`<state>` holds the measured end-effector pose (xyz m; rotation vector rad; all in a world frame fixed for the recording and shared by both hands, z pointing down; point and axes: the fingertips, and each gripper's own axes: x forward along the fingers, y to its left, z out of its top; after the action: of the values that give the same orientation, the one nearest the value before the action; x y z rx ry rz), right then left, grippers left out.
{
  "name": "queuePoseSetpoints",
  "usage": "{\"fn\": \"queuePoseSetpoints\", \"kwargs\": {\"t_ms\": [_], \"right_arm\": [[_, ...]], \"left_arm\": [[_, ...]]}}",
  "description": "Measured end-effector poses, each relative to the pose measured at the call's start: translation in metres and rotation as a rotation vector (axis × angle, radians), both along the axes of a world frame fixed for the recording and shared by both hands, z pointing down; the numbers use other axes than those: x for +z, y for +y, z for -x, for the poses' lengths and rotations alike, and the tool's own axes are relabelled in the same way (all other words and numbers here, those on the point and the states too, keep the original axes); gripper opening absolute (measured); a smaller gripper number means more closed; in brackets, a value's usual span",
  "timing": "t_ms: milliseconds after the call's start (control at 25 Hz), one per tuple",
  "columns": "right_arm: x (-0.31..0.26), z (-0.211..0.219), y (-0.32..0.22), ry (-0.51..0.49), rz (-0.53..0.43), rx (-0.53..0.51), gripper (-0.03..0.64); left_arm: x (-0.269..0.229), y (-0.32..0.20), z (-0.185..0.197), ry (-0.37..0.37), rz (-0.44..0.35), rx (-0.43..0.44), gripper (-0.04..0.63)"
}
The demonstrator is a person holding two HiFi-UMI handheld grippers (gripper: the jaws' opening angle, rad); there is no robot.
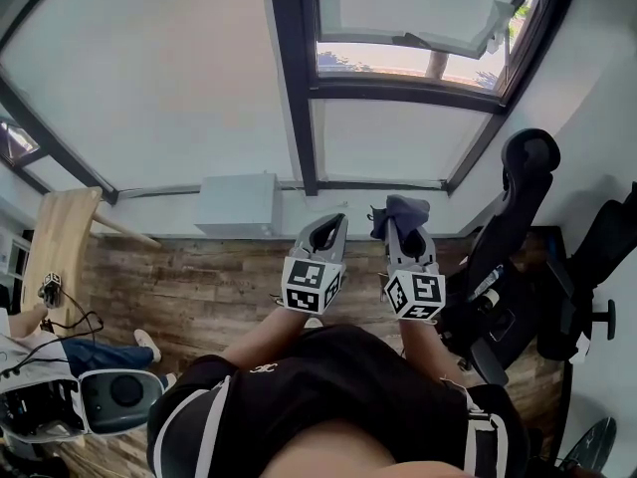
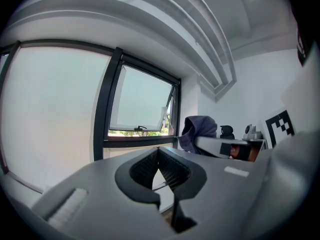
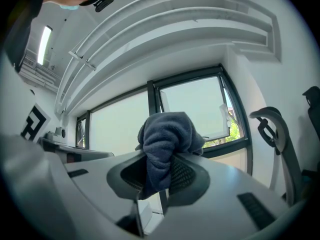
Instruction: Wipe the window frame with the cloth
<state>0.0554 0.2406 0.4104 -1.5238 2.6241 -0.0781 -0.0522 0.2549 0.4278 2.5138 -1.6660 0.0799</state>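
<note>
Blue-grey fleecy cloth (image 3: pixel 165 134), crumpled, pinched in right claw (image 3: pixel 160 159); left claw (image 2: pixel 158 151) pressed together, empty

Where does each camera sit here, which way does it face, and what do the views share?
Head view: on the person's head, looking down over their torso, left gripper and right gripper to the window frame.
Left gripper view: on the left gripper, facing the window along shut, empty jaws.
Right gripper view: on the right gripper, facing the window; its jaws clamp the cloth.
Shared: all three show frame and cloth.
</note>
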Motion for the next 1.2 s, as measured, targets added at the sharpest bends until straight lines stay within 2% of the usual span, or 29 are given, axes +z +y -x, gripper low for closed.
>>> {"fn": "queuePoseSetpoints", "kwargs": {"t_ms": [320, 720, 960, 1200], "right_arm": [[-0.012, 0.022, -0.012, 0.015, -0.036, 0.006, 0.092], [-0.022, 0.048, -0.018, 0.035, -0.083, 0.07, 0.094], [-0.023, 0.05, -0.027, 0.052, -0.095, 0.076, 0.094], [-0.02, 0.044, -0.063, 0.042, -0.105, 0.064, 0.094]], "left_arm": [[-0.013, -0.013, 0.019, -0.003, -0.034, 0.004, 0.009], [-0.016, -0.021, 0.044, -0.021, -0.082, 0.066, 0.009], [-0.018, -0.033, 0.05, -0.015, -0.095, 0.072, 0.009], [-0.013, -0.063, 0.045, -0.036, -0.085, 0.054, 0.009]]}}
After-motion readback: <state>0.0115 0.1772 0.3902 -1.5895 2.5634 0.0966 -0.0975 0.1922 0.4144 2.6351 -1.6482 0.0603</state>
